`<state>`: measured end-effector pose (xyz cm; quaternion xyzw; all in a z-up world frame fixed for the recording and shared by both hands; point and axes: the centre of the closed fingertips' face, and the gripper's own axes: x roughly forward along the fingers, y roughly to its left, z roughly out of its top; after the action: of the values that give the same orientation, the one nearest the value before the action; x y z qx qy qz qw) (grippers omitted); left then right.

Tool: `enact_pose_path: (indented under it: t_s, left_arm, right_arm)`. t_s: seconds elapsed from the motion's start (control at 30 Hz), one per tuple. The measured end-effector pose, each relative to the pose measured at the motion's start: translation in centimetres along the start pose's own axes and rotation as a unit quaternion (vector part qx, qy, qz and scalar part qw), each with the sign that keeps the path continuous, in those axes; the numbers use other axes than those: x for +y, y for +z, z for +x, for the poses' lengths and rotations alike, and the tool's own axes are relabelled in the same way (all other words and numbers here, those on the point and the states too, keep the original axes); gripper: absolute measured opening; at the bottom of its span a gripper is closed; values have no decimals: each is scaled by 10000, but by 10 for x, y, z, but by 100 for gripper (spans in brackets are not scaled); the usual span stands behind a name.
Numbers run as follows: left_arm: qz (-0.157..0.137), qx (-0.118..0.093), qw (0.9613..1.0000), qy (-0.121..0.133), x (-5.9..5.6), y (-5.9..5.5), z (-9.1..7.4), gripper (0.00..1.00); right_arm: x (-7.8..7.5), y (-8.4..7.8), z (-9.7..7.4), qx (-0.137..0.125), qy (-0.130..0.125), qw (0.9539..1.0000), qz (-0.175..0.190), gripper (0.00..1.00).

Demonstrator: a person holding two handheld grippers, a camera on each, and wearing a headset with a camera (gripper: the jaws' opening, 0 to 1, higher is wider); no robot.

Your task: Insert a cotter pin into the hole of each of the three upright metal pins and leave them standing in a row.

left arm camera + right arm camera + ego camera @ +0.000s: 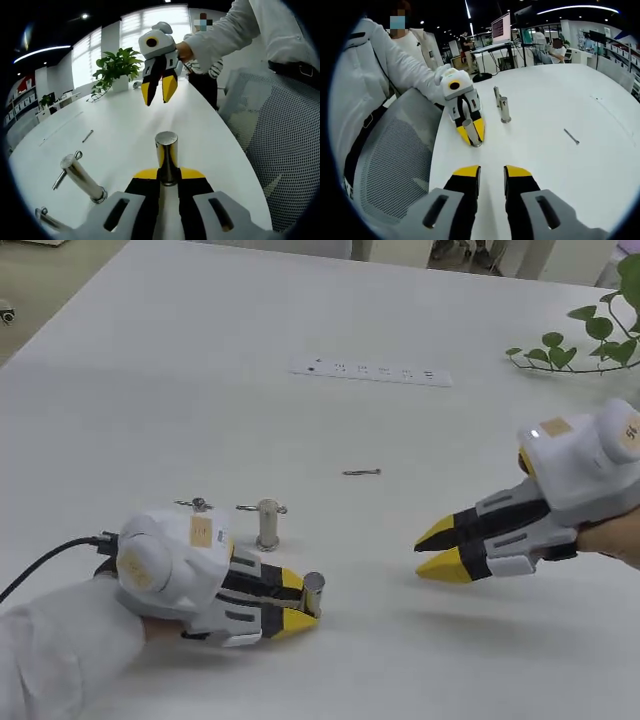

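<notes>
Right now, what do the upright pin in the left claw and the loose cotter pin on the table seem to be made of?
Upright pin: polished metal, probably steel; its bright side shows mirror-like reflections. Cotter pin: thin grey metal wire, it seems, duller; too small to tell more.

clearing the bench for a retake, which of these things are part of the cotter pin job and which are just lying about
Job: metal pin in left gripper, second metal pin, third metal pin, loose cotter pin.
Lying about: power strip, plant.
</notes>
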<state>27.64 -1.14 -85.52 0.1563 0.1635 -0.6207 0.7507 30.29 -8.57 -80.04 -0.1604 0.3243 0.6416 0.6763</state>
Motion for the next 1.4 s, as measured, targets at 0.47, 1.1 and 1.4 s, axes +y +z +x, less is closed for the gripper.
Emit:
enact_pose_path:
  t_s: [0.47, 1.1, 1.4]
  left_arm:
    - [-252, -101, 9983, 507, 2, 0, 0, 11]
    - [-526, -41, 9942, 936, 4, 4, 0, 11]
    - [-606, -12, 9934, 978, 4, 6, 0, 11]
  right_arm:
    - [-58, -11, 7, 1062, -883, 9900, -293, 20]
    - [-147, 15, 22, 1655, -1366, 9739, -746, 19]
    - [-168, 16, 33, 1915, -1237, 9686, -992, 18]
